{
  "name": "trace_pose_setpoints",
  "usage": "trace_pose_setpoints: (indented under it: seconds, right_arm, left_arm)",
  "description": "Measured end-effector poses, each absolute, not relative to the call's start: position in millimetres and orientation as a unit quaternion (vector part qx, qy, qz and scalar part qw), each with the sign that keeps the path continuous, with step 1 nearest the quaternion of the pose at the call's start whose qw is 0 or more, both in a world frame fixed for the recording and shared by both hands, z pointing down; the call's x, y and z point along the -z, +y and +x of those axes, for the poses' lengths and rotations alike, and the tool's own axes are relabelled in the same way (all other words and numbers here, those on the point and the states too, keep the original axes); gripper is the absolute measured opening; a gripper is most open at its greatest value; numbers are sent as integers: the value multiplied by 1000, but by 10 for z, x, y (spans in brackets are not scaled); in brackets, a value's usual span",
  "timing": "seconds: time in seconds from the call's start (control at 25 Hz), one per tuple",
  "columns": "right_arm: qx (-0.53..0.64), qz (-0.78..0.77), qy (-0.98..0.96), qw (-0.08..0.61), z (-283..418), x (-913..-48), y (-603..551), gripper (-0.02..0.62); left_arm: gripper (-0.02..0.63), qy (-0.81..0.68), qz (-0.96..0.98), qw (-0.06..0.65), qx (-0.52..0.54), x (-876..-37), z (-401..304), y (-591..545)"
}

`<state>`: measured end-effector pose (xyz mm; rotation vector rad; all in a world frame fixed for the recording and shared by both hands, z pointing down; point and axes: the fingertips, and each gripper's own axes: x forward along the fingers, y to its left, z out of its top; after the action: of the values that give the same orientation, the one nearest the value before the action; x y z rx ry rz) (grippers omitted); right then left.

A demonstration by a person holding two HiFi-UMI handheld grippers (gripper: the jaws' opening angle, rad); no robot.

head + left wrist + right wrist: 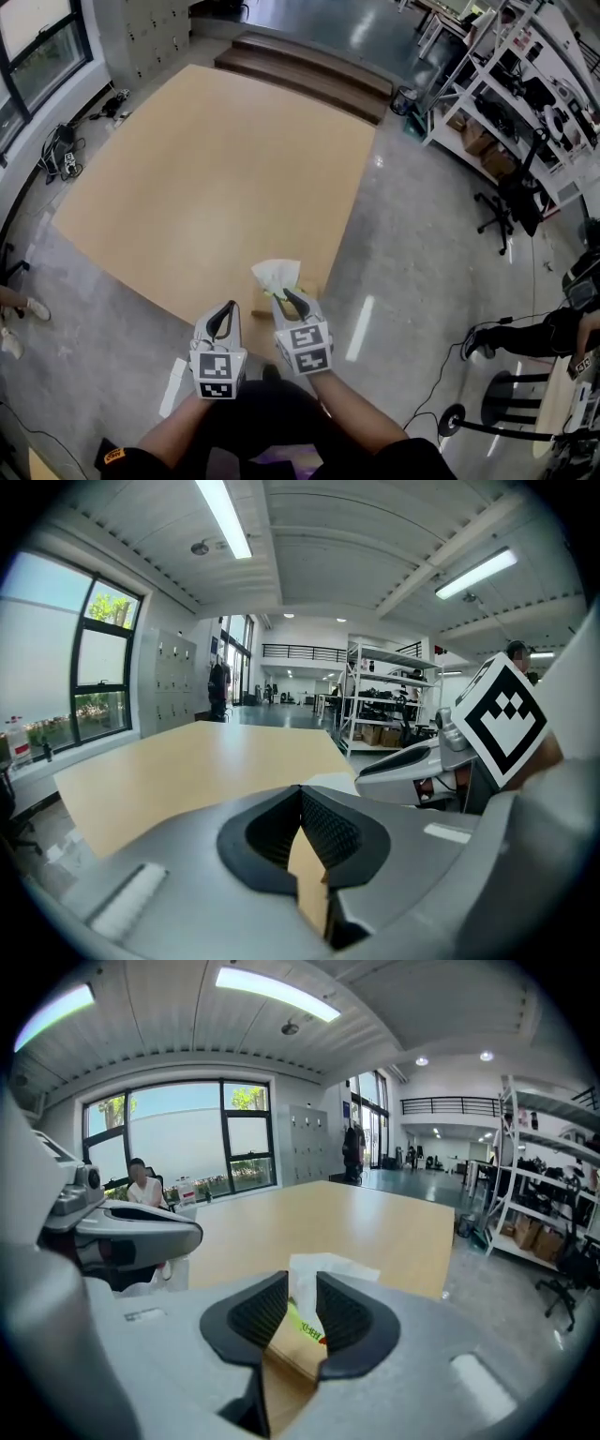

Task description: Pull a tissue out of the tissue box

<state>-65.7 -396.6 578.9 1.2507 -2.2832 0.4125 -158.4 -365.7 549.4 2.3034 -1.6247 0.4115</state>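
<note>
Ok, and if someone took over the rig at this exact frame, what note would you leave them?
Left tool: shut, empty, just left of the box in the head view.
Right tool: open, lined up on the tissue, pads not pressing it.
Things: tissue box at the near edge of the table, one tissue standing up out of its top.
Done: the approach only.
Left: close the right tool on the tissue and pull it free; the left tool could probably steady the box.

Matt wooden table (206, 178), soft crumpled paper tissue (275, 274), glossy floor (422, 244)
</note>
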Motion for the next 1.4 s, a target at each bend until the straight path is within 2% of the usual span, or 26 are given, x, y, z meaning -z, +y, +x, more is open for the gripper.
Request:
trace_pose_setpoints:
  seconds: [0.4,0.72,0.8,0.88,0.92,1.04,1.4]
  right_arm:
    - [-200,462,-808,306,-684,-6091,-4136,103]
    - [-218,450,-795,342,-761,-6299,-4064,103]
    - [-209,449,-793,355,-757,-6328,-4069,90]
    - [-200,449,-792,363,-754,-6334,-4090,10]
    - [-200,448,-792,364,-752,-6329,-4095,3]
    - [-202,456,-796,344,-717,-6232,-4112,0]
    - [-164,538,-804,193,-519,-5335,-4162,-2]
  left_arm:
    - [18,-536,816,156,-147,-5613,-1631,-4111]
    - [18,-520,826,163,-148,-5704,-1592,-4170]
    - [18,-518,826,163,-149,-5712,-1583,-4160]
    - [18,-517,826,166,-149,-5705,-1566,-4146]
    - [18,-517,827,166,-149,-5698,-1552,-4136]
    - [18,-516,827,166,-148,-5641,-1502,-4101]
    - [18,-503,840,149,-137,-5348,-1462,-3950]
